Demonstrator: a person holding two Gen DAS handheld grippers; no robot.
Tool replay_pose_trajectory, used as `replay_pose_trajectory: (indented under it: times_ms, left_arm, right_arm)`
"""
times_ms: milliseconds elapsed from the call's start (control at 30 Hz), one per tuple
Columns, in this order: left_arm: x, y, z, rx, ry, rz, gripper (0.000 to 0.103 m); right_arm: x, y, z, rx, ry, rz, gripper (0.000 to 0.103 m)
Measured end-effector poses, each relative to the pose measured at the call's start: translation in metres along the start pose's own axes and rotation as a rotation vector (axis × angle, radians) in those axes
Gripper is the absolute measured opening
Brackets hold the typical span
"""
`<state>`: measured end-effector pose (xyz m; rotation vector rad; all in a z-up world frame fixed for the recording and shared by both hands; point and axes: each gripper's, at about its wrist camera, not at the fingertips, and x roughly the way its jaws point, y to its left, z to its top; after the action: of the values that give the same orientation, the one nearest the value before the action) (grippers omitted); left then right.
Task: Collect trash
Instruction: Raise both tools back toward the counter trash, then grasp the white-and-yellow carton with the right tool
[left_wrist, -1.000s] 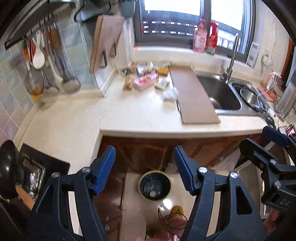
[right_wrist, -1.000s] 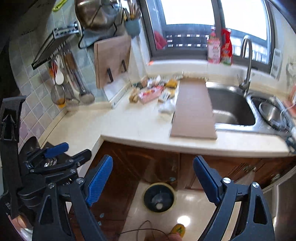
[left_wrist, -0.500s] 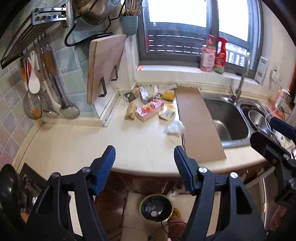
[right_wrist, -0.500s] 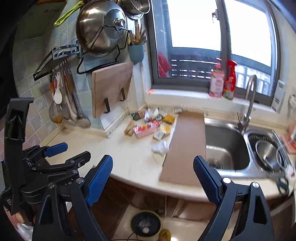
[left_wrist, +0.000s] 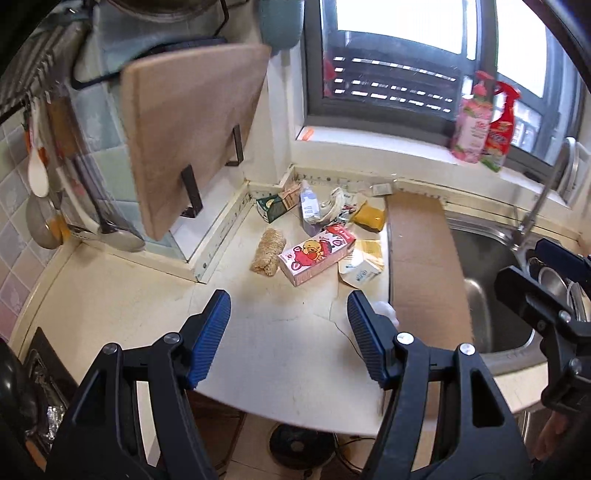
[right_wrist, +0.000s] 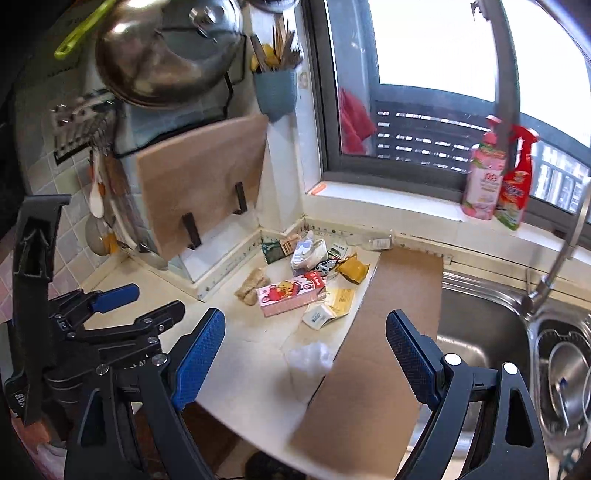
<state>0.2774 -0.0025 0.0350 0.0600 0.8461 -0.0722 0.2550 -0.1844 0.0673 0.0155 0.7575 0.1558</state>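
Trash lies in the counter's back corner: a pink carton (left_wrist: 316, 254) (right_wrist: 291, 294), a tan roll (left_wrist: 269, 252) (right_wrist: 251, 286), a yellow packet (left_wrist: 367, 216) (right_wrist: 352, 268), a green carton (left_wrist: 272, 206), white wrappers (left_wrist: 360, 271) (right_wrist: 319, 316) and a crumpled clear plastic piece (right_wrist: 308, 356). My left gripper (left_wrist: 289, 332) is open and empty above the counter's front. My right gripper (right_wrist: 306, 360) is open and empty, with the plastic piece between its fingers' line of sight. Each gripper shows in the other's view, the left one (right_wrist: 110, 314) and the right one (left_wrist: 546, 291).
A brown cardboard sheet (left_wrist: 424, 266) (right_wrist: 380, 350) lies beside the sink (right_wrist: 476, 332). A wooden cutting board (left_wrist: 192, 136) stands on a rack at left. Utensils (left_wrist: 40, 177) hang on the tiled wall. Two bottles (right_wrist: 498, 177) stand on the window sill. A bin (left_wrist: 299, 446) sits on the floor below.
Both grippers have risen from below the counter edge and moved in toward the trash pile. The floor bin has dropped almost out of view. Both jaws stay open.
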Motion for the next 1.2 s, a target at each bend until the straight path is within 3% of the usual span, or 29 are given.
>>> replay_pose_trajectory:
  times_ms: [267,600,1200]
  left_arm:
    - [0.09,0.002,0.01,-0.091,0.091,0.024,0.063]
    - [0.178,-0.006,0.011,-0.087,0.168,0.044,0.063]
    - [0.246,-0.022,0.009,-0.004,0.203,0.07,0.063]
  right_arm:
    - [0.119,-0.034,0.006,-0.008,0.102,0.039,0.09]
    - [0.238,-0.054,-0.014,0.03,0.222,0.1,0.085]
    - [0.369,-0.082,-0.054,0.391,0.417,0.231,0.074]
